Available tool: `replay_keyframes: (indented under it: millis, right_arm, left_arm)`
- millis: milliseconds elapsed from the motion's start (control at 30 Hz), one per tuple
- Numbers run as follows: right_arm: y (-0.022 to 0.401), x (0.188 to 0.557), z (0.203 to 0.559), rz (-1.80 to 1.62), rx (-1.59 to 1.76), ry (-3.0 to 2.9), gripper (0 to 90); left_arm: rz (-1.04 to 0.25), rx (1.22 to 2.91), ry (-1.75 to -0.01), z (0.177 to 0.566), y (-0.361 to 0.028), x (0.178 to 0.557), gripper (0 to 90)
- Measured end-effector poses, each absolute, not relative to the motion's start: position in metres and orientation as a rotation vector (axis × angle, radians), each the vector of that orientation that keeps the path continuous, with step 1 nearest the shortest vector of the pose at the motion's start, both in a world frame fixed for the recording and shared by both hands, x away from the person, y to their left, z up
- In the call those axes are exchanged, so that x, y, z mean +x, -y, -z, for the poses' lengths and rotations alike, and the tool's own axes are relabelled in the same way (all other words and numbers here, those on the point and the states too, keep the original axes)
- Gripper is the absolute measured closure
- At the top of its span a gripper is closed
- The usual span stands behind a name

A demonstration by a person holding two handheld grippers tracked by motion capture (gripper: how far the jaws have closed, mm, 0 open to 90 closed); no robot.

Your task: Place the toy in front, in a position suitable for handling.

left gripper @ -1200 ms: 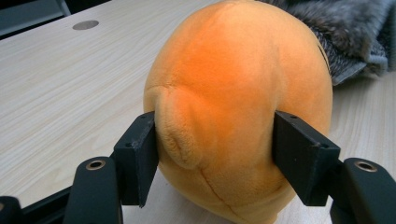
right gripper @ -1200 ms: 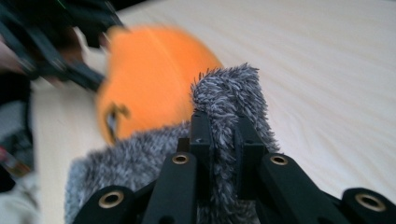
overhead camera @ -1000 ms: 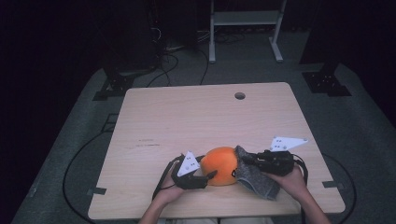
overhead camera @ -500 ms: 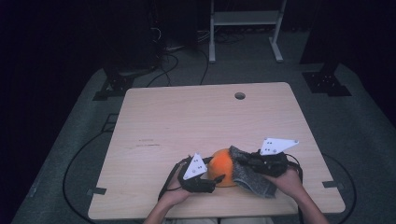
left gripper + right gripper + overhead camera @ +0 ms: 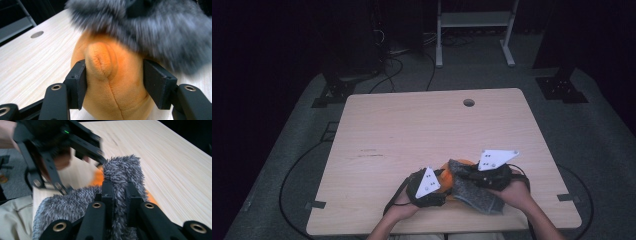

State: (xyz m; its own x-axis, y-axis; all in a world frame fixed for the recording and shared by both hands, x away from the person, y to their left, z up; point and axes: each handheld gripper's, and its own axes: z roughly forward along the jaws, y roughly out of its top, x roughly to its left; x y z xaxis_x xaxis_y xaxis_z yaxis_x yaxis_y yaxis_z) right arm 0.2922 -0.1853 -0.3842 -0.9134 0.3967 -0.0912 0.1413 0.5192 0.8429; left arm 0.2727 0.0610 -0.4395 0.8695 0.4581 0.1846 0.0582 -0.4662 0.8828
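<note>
The far and left parts of the tabletop (image 5: 412,130) lie bare and passable. At its near edge, the orange plush toy (image 5: 451,172) and grey furry cloth (image 5: 477,195) block the gap between both hand-held grippers.

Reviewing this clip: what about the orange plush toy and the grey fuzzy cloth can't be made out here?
- Orange plush toy: its top is under the grey fuzzy cloth in the left gripper view; its bottom is cut off by the edge.
- Cloth: motion-blurred there.
- High view: toy largely hidden by both grippers and the cloth, too small for detail.
</note>
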Motion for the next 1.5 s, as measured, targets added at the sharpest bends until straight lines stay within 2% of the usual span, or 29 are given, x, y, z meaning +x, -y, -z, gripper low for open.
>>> replay_keyframes:
  millis: [133,200,267,333,433,633,700,800,833,867,1000,1067,1167,1200,1300,1367,1400,1500]
  right_arm:
    - [0.214,0.299,0.397,-1.365,0.588,-2.471,80.3]
    - [0.218,0.298,0.404,-1.396,0.614,-2.466,80.3]
    - [0.216,0.295,0.405,-1.384,0.603,-2.458,80.4]
    - [0.21,0.292,0.401,-1.387,0.573,-2.453,80.3]
    - [0.2,0.29,0.399,-1.412,0.54,-2.455,80.3]
    - [0.218,0.301,0.408,-1.462,0.684,-2.434,80.3]
    - [0.224,0.305,0.412,-1.487,0.739,-2.436,80.4]
    - [0.219,0.297,0.416,-1.457,0.703,-2.459,80.4]
    - [0.217,0.294,0.415,-1.459,0.69,-2.467,80.4]
    - [0.216,0.292,0.414,-1.447,0.677,-2.467,80.4]
    - [0.219,0.293,0.415,-1.436,0.699,-2.45,80.4]
    - [0.222,0.295,0.413,-1.455,0.707,-2.434,80.5]
    - [0.22,0.298,0.409,-1.47,0.711,-2.413,80.4]
    - [0.218,0.298,0.411,-1.461,0.714,-2.413,80.4]
    - [0.212,0.301,0.417,-1.474,0.717,-2.425,80.6]
    - [0.207,0.298,0.416,-1.482,0.682,-2.44,80.6]
    - [0.204,0.296,0.416,-1.49,0.66,-2.449,80.6]
    - [0.202,0.292,0.416,-1.488,0.636,-2.457,80.5]
  left_arm:
    - [-0.424,2.0,-0.408,0.442,-0.07,0.278,38.3]
    - [-0.318,1.959,-0.425,0.439,-0.073,0.282,30.4]
    - [-0.29,1.924,-0.506,0.435,-0.072,0.288,25.8]
    - [-0.322,1.931,-0.53,0.437,-0.07,0.289,28.1]
    - [-0.379,1.956,-0.531,0.439,-0.072,0.288,36.9]
    - [-0.374,1.96,-0.532,0.441,-0.081,0.288,39.9]
    - [-0.338,1.947,-0.549,0.439,-0.081,0.29,34.8]
    - [-0.336,1.949,-0.626,0.433,-0.072,0.293,17.5]
    - [-0.329,1.946,-0.642,0.432,-0.068,0.292,16.7]
    - [-0.333,1.958,-0.641,0.433,-0.065,0.291,18.7]
    - [-0.423,1.961,-0.585,0.433,-0.059,0.287,38.2]
    - [-0.445,1.94,-0.54,0.431,-0.059,0.288,42.0]
    - [-0.547,1.935,-0.459,0.43,-0.058,0.291,43.2]
    - [-0.524,1.939,-0.475,0.431,-0.06,0.293,42.3]
    - [-0.436,1.91,-0.548,0.432,-0.068,0.296,26.1]
    - [-0.35,1.879,-0.598,0.429,-0.072,0.297,20.8]
    - [-0.336,1.875,-0.613,0.429,-0.073,0.297,20.6]
    - [-0.37,1.905,-0.599,0.433,-0.074,0.294,34.5]
